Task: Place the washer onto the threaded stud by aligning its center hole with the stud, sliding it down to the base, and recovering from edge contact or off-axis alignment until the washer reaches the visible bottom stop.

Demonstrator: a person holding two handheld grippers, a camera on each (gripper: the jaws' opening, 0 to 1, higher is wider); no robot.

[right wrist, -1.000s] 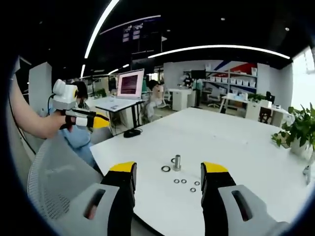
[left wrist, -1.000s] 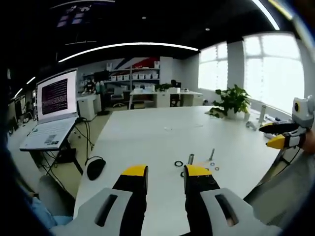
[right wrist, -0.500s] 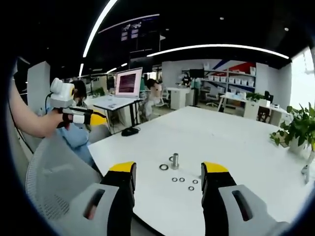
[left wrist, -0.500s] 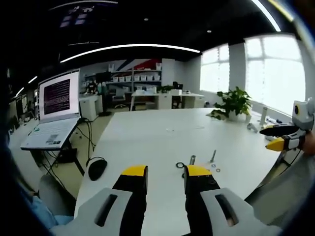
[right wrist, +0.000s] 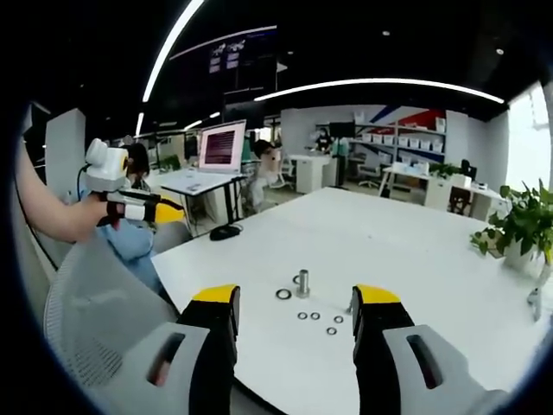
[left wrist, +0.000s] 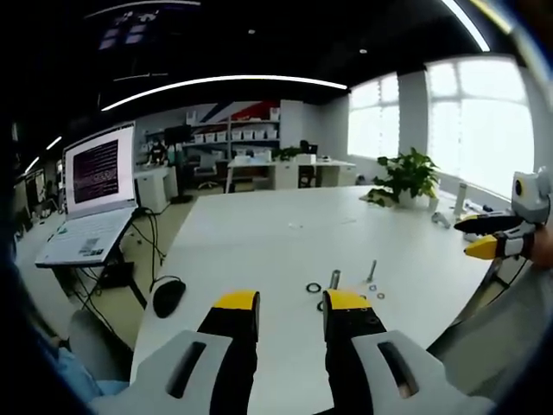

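- Steel washers (right wrist: 315,316) lie loose on the white table (right wrist: 406,251), scattered just beside the stud (right wrist: 302,283) at about its 4 to 5 o'clock in the right gripper view; none is on the stud yet.
- A larger dark ring (right wrist: 283,294) lies flat at the stud's 8 o'clock, just beside it.
- The stud stands upright near the table's near edge; in the left gripper view it sits at (left wrist: 334,278), with a thin bolt (left wrist: 372,271) leaning at its 3 o'clock.
- Right gripper (right wrist: 294,303) hangs above the table edge with jaws spread wide and nothing between them, the stud framed between the tips.
- Left gripper (left wrist: 291,304) is likewise spread and carrying nothing, held back from the parts.
- A mouse (left wrist: 168,296) and laptop (left wrist: 91,203) sit well apart at 9 to 10 o'clock in the left gripper view.
- Likely trouble: the washers are thin and flat on a smooth top, so the jaws may skid one away or fail to get under it; gripped tilted, its hole could catch on the thread top and jam off-axis; a careless approach could knock the stud or scatter the neighbours.
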